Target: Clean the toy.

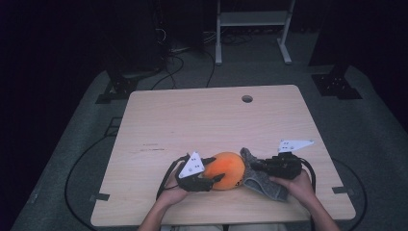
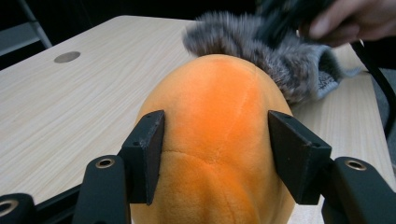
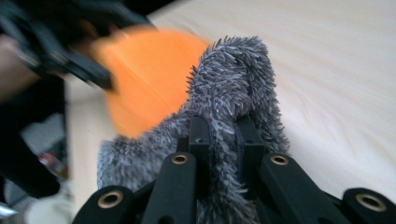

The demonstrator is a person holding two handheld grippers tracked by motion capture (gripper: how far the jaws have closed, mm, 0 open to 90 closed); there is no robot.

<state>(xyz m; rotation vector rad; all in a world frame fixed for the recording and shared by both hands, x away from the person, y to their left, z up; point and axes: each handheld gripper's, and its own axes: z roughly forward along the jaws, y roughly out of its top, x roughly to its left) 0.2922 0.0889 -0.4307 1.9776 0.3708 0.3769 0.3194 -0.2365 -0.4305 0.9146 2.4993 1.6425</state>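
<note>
Low centre of the high view: left tongs [image 1: 215,175] clamp the orange plush ball [image 1: 226,170], right tongs [image 1: 253,166] pinch the grey fuzzy sock [image 1: 262,179] closed beside it. Both grips look made; pulling the sock over the ball seems left. The desk [image 1: 207,115] lies bare above, its near edge close below

On my desk [image 1: 211,120] the plush toy [image 1: 230,169] sits near the front edge, between my left tongs [image 1: 214,174] and right tongs [image 1: 251,166], with the furry cloth [image 1: 262,185] touching its right side.
</note>
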